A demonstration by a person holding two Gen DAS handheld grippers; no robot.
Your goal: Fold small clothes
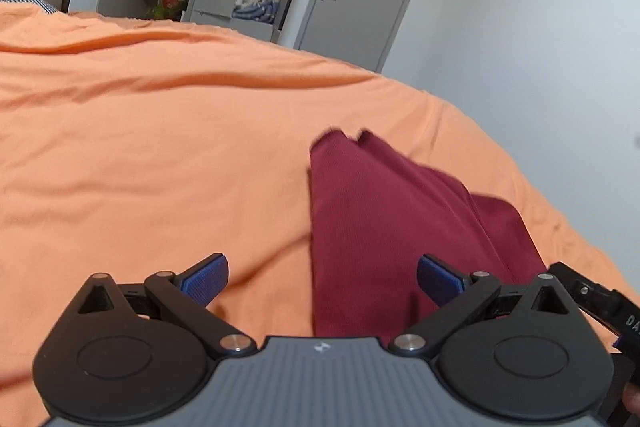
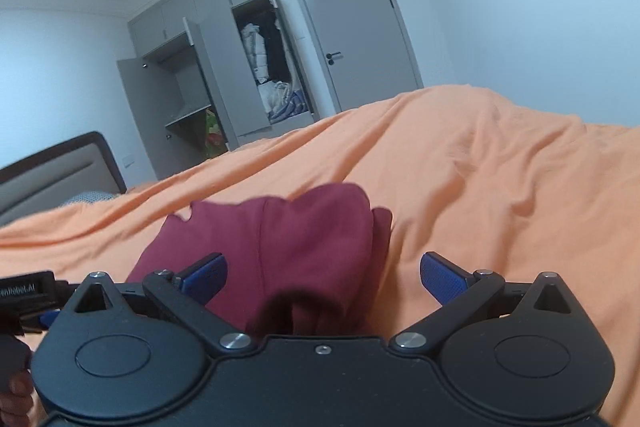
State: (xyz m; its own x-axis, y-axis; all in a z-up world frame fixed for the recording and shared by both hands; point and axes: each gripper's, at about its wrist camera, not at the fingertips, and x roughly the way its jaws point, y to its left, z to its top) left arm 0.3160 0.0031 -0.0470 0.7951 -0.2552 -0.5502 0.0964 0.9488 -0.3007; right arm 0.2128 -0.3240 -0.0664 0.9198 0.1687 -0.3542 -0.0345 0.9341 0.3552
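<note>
I have both tools low over the bed (image 1: pixel 160 131), which has an orange cover. The dark red cloth (image 1: pixel 380 227) lies on that cover, right in front of me. It looks folded over once, with a long straight edge on one side. The far end is blurry, so I can't say what kind of clothing it is.

My left hand-held gripper (image 1: pixel 322 281) is spread wide and holds nothing. It sits over the near left edge of the cloth, I think so I can pinch that edge.

My right hand-held gripper (image 2: pixel 323 279) is spread wide too, and empty. The cloth (image 2: pixel 304 247) bunches up between its blue pads (image 2: pixel 440 277). I think the next fold starts here.
</note>
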